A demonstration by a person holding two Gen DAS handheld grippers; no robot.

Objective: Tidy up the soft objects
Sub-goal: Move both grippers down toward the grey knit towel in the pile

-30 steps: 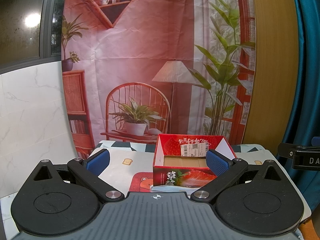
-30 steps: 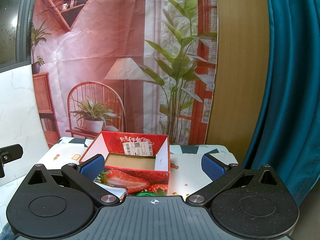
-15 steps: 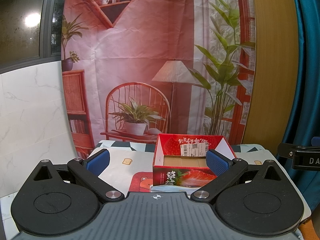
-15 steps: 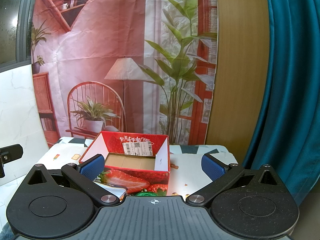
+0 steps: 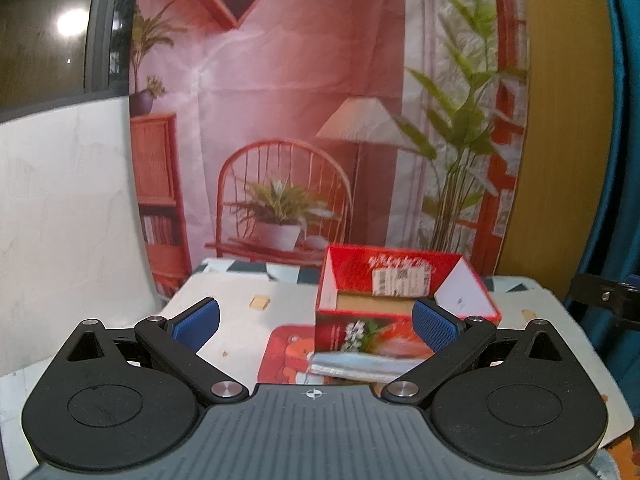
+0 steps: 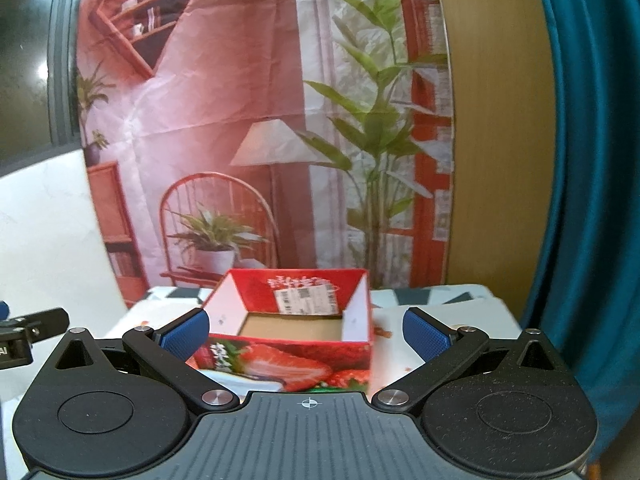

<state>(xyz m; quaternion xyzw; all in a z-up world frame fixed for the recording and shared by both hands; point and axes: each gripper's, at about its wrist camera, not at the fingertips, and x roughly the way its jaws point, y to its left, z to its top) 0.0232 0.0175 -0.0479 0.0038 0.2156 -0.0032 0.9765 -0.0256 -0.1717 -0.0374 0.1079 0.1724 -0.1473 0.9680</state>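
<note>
Both tools, left (image 5: 316,322) and right (image 6: 306,330), have tipped forward toward the empty strawberry box (image 6: 296,326) on the worktop (image 5: 240,308), fingers spread wide, holding nothing. A folded pale cloth (image 5: 360,368) now shows in front of the box, likely the first pick.

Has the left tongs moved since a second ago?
Yes. The left tongs rose and tilted down: the strawberry box, fixed on the table, now sits lower, showing more floor.

I am seeing white characters on the red box (image 6: 292,360), on its inner back wall and its front face, too blurred to read. A white barcode label (image 6: 306,300) is sticking to that back wall; its print is too small to make out.
</note>
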